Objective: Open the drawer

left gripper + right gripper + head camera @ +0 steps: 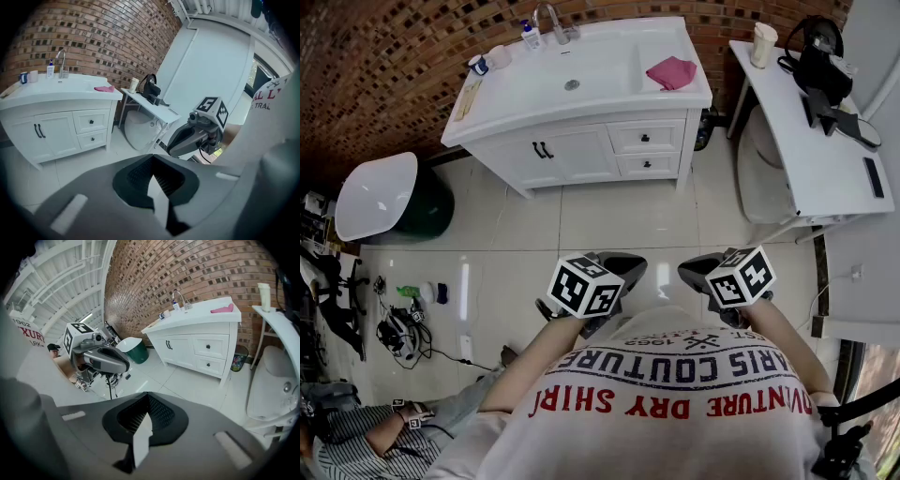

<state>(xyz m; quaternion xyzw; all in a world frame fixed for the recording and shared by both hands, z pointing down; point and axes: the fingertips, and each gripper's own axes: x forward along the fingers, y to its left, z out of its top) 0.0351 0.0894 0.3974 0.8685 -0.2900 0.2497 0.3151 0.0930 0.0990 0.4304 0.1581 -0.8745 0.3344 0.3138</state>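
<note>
The white vanity [581, 150] stands far ahead against the brick wall. At its right end are two small drawers with black knobs, the upper drawer [645, 138] [91, 121] [207, 346] and the lower drawer [647, 165] [92, 138] [207, 364]; both are closed. I hold both grippers close to my chest, well short of the vanity. My left gripper [623, 262] [153, 180] is shut with nothing between its jaws. To its right, my right gripper [698, 272] [142, 425] is shut and empty too. Each shows in the other's view: right gripper [194, 136], left gripper [101, 359].
A pink cloth [672, 72] lies on the vanity top beside the sink [572, 75]. At the right a white side table [825, 159] bears a cup [762, 44] and a black device [825, 70]. A green bin [384, 199] and cables [398, 328] lie left; a seated person [366, 436] is at the lower left.
</note>
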